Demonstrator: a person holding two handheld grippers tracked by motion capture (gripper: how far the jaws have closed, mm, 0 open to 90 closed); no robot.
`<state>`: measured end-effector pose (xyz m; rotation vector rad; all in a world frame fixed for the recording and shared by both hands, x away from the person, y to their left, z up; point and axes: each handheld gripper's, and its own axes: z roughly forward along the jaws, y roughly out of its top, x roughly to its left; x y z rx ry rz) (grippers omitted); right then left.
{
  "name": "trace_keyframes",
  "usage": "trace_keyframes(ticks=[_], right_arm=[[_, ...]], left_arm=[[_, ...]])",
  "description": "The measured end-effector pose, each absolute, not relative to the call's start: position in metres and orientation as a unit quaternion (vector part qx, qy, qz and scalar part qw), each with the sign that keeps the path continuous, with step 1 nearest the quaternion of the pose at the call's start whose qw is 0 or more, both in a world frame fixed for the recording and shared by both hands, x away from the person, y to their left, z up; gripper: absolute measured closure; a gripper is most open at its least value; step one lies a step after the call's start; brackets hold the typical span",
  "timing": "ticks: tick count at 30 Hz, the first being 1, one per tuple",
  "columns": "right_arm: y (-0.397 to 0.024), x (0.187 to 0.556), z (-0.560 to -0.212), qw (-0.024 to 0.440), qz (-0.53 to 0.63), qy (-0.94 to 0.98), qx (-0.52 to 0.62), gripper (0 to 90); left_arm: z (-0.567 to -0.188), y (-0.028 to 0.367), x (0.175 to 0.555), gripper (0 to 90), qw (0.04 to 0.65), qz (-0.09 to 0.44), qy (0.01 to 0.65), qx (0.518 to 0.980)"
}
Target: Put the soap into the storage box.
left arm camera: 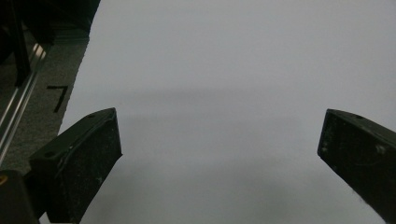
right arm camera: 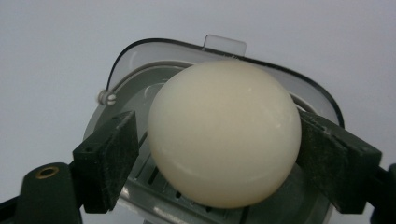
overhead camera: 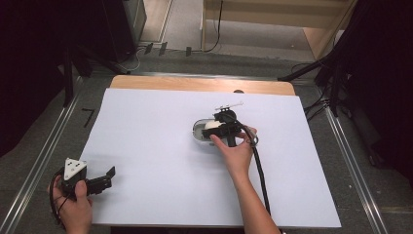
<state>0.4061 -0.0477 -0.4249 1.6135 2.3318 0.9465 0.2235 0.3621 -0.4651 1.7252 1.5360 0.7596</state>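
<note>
egg [right arm camera: 224,135]: cream-white, smooth, whole, mid-frame, resting on the slicer
slicer [right arm camera: 140,65]: grey slotted tray, clear hinged rim, just right of centre

Inspector: Egg [right arm camera: 224,140] colour?
Recorder: Plain cream-white, glossy, unpatterned. It sits in a slicer [right arm camera: 140,60] with a clear rim and slotted grey base.
Inspector: Tongs [right arm camera: 219,154]?
Recorder: Matte black pads. Surface [overhead camera: 146,146] covering pale lavender-white; bare wood along the far edge.

Probably a lab or recording studio: a tabletop [overhead camera: 146,146] under a white sheet, black curtains [overhead camera: 29,58] around it, dark tripod legs [overhead camera: 311,68], cables [overhead camera: 214,29] across grey carpet.
</note>
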Motion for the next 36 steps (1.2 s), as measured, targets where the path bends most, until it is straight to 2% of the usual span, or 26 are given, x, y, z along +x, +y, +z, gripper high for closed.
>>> trace_keyframes(ticks=[19,36], right_arm=[[-0.065,0.395,-0.405,0.108,0.343,0.764,0.536,13.1],[-0.101,0.383,-0.412,0.111,0.349,0.752,0.548,13.3]], left_arm=[[-0.465,0.362,0.224,0.0,0.348,0.294,0.593,0.664],[-0.465,0.361,0.224,0.0,0.346,0.296,0.593,0.664]])
